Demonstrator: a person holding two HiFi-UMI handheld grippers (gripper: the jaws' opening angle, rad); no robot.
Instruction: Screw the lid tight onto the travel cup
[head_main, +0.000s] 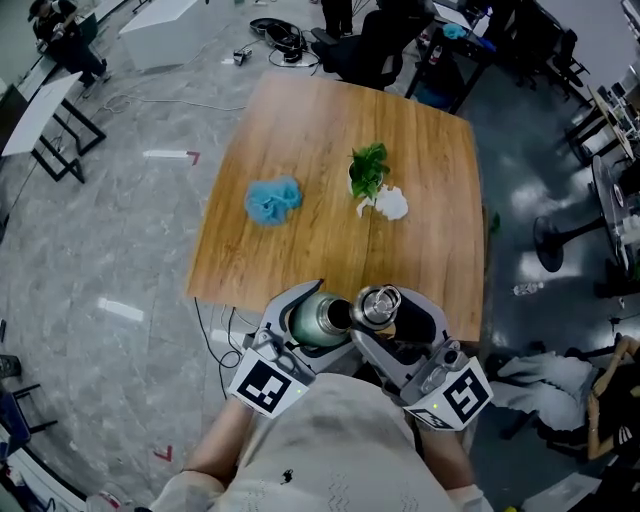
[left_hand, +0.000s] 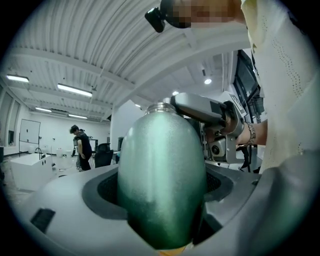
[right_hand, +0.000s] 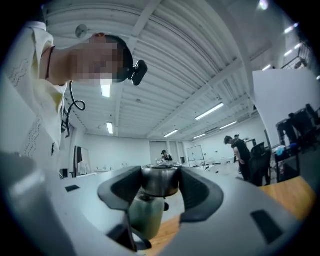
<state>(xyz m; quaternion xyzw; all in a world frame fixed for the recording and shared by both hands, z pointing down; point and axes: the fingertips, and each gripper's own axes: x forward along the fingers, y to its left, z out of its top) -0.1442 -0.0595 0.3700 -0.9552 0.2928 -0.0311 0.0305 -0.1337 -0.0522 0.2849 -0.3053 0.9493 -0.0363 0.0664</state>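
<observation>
Left gripper view: travel cup (left_hand: 161, 175) base cut off below.

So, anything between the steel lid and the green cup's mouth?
Nothing visible: the round steel lid in the right gripper sits close beside the neck of the green metal travel cup in the left gripper.

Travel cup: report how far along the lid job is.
Done: both parts are up off the table. In hand: the left gripper is clamped on the green travel cup, and the right gripper on the metal lid, held close by the cup's mouth. Left: the mouth's rim looks bare in the left gripper view, so seating the lid and screwing it tight remain.
</observation>
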